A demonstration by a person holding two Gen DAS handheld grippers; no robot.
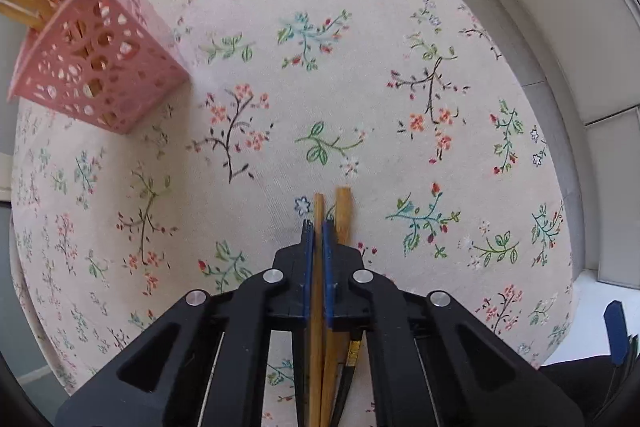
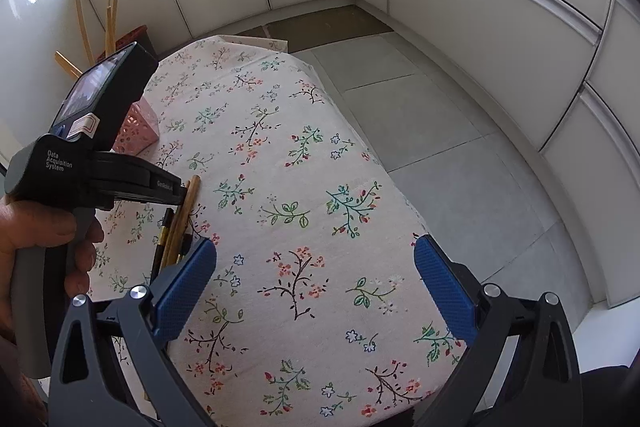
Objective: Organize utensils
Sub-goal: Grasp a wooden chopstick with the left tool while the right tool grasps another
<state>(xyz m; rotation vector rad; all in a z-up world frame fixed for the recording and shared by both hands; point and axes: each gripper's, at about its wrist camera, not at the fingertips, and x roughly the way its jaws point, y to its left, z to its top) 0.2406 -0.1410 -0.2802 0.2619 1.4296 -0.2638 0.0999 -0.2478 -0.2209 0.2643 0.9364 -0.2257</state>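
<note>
1. Your left gripper (image 1: 316, 227) is clamped on one wooden chopstick (image 1: 318, 205), its blunt end standing just past the blue pads. A second wooden chopstick (image 1: 342, 211) lies just beside it on the floral tablecloth (image 1: 360, 67), outside the jaws, with a dark utensil (image 1: 354, 347) next to it.
2. Your right gripper (image 2: 316, 267) hangs spread wide over the cloth, holding nothing.
3. The pink perforated holder (image 1: 100, 67) stands well apart, toward the far left of the table, with several wooden sticks already upright in it.
4. Judgement: the pick step is in hand; whether the stick is lifted clear cannot be told.
5. Next move calls for carrying the stick to the holder, tipping it upright and releasing over the opening without striking the sticks inside.
</note>
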